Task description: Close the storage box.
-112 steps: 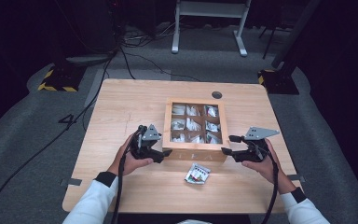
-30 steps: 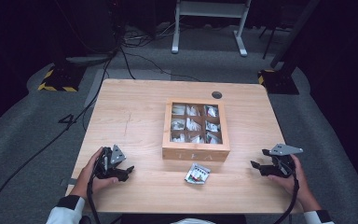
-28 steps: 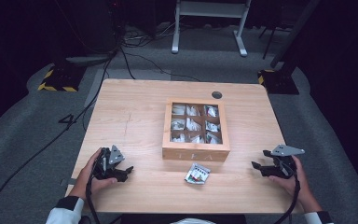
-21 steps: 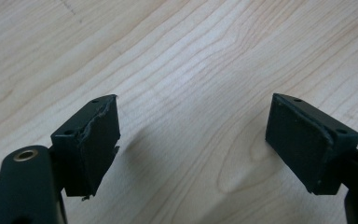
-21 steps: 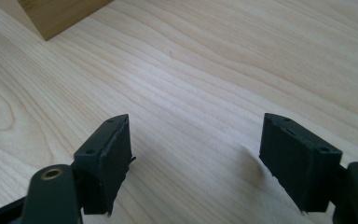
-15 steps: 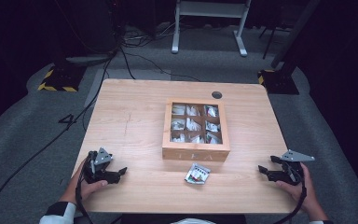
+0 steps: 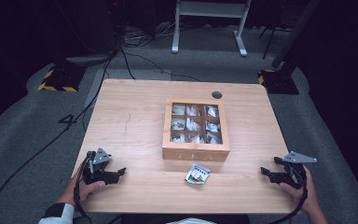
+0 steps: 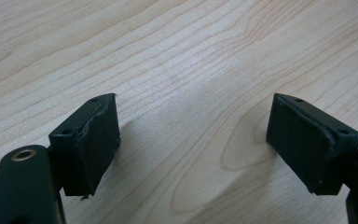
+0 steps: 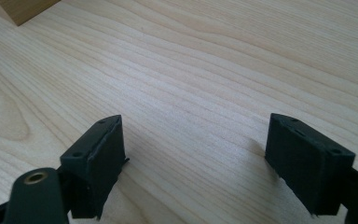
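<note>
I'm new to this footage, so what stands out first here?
A square wooden tea box with nine glass-topped compartments sits at the middle of the light wooden table. A small loose tea packet lies just in front of it. The left tool and right tool, both open, rest near the table's near corners.

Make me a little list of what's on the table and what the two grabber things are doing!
table: light wood table
box: wooden tea box, nine compartments holding packets, near the middle
loose packet: small tea packet lying in front of the box
left gripper: open, holding nothing, near the table's front left corner
right gripper: open, holding nothing, near the front right corner
</note>
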Demonstrator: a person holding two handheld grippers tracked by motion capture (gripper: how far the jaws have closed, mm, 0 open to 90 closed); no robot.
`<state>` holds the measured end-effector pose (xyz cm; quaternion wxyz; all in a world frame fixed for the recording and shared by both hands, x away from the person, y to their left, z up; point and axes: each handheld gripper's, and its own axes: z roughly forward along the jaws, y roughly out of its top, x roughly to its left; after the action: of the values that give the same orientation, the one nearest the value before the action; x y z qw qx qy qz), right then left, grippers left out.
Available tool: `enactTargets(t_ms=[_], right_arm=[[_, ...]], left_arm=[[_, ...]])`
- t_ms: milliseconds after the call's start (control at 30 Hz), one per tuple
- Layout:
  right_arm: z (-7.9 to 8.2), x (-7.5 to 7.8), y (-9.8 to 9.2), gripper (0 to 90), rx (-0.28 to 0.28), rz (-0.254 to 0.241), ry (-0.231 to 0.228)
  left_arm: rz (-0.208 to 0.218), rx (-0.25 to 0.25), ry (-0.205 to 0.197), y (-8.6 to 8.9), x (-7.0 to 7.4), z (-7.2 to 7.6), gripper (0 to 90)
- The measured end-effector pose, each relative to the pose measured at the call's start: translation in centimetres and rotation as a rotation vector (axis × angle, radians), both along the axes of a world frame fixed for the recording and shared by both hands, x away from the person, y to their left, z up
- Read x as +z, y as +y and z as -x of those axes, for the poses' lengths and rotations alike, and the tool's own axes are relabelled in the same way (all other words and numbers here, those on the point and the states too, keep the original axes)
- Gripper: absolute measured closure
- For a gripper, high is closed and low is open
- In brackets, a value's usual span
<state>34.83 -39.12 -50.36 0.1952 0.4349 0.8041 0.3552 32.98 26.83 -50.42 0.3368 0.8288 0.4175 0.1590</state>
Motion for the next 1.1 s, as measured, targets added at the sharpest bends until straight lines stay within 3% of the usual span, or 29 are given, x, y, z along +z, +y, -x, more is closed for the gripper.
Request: enactTargets(t_ms=[1100], right_arm=[[0.06,0.0,-0.21,19.5,-0.021,-0.001,0.001]], left_arm=[[-0.002,-0.018,-0.006,0.11,-0.02,-0.18,16.8]])
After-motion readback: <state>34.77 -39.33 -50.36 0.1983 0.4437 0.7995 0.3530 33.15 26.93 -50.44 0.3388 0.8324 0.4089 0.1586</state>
